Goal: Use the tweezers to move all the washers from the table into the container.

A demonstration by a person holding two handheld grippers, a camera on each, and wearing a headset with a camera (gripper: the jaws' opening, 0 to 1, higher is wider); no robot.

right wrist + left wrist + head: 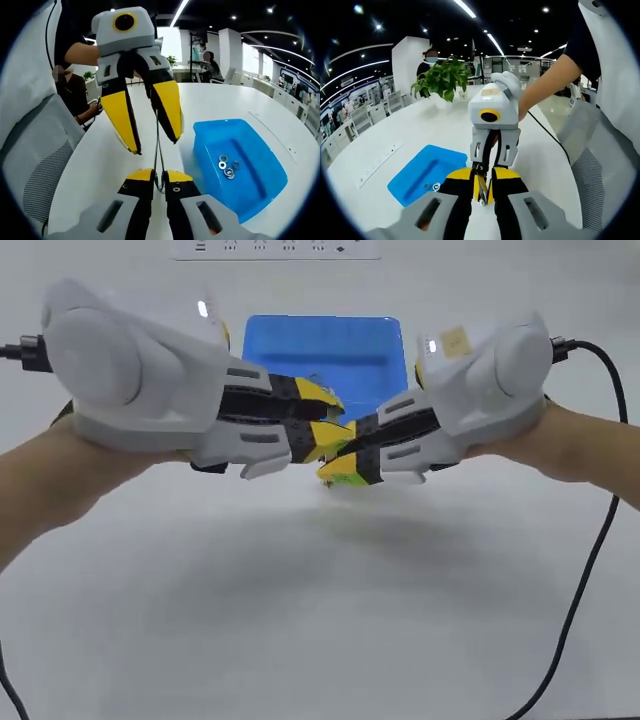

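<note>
The blue container (320,340) lies on the white table behind both grippers, and several washers (227,166) rest on its floor, also visible as small washers (434,187) in the left gripper view. My two grippers meet tip to tip in front of it. The right gripper (158,181) is shut on the thin metal tweezers (158,145), which stick out toward the left gripper (155,145). That gripper's yellow jaws stand apart on either side of the tweezers (481,189). In the head view the left gripper (335,418) is on the left and the right gripper (345,452) on the right.
A white power strip (280,248) lies at the table's far edge. A black cable (590,570) trails from the right gripper across the table. A potted plant (442,77) stands further along the table. A mesh chair (35,170) is beside the person.
</note>
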